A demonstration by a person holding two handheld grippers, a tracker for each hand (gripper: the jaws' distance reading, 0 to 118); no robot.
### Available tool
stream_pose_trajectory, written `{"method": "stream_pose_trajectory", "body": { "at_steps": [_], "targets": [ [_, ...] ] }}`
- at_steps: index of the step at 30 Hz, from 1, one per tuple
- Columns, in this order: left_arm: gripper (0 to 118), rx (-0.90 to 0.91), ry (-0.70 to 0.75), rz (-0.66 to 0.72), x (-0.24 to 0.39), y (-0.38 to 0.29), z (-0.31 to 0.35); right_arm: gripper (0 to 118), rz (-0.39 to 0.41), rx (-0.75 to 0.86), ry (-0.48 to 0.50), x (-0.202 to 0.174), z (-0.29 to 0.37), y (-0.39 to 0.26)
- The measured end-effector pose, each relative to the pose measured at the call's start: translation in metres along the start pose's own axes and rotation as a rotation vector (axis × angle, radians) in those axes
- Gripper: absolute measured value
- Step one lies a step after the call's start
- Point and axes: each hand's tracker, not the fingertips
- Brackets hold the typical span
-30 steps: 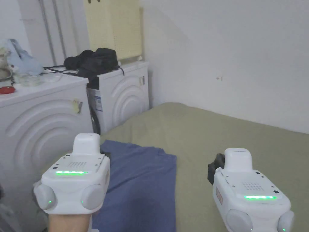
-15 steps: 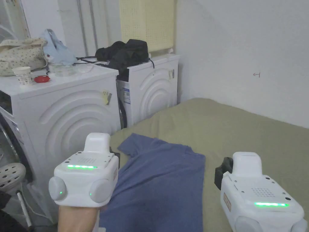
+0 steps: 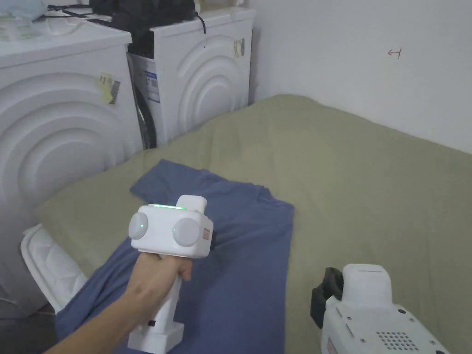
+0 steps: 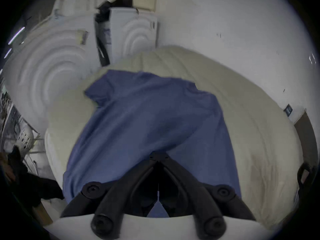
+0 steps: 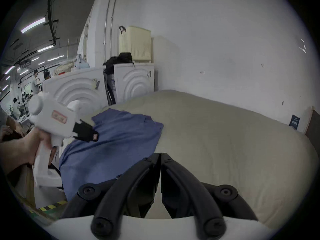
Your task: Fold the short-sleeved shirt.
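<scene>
Altogether: one blue shirt [image 3: 239, 258] on one bed [image 3: 368, 184]; left tool [image 4: 158, 157] and right tool [image 5: 160, 154] clenched empty.

The left gripper [image 3: 213, 237] is held out over the blue shirt [image 3: 244, 276], above its middle, its white body gripped from below by the person's left hand [image 3: 154, 279], with the bare forearm reaching in from the near edge of the shirt. In the left gripper view its two black jaws meet at the tips, closed with nothing between them, just above the fabric. The right gripper [image 3: 322, 295] is held lower and nearer the person, beside the shirt's right edge and off the fabric. In the right gripper view its jaws stand pressed together along their length, empty, pointing away from the person.
</scene>
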Motion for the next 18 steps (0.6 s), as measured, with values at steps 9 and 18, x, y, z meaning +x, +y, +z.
{"method": "stream_pose_trajectory", "body": {
  "at_steps": [9, 18],
  "targets": [
    [113, -0.084, 0.017, -0.058, 0.04, 0.0, -0.024, 7, -0.034, -0.051, -0.029, 0.018, -0.005, -0.021],
    [2, -0.069, 0.054, -0.115, 0.039, 0.006, -0.049, 7, -0.047, -0.05, -0.09, 0.054, 0.023, -0.019]
  ]
}}
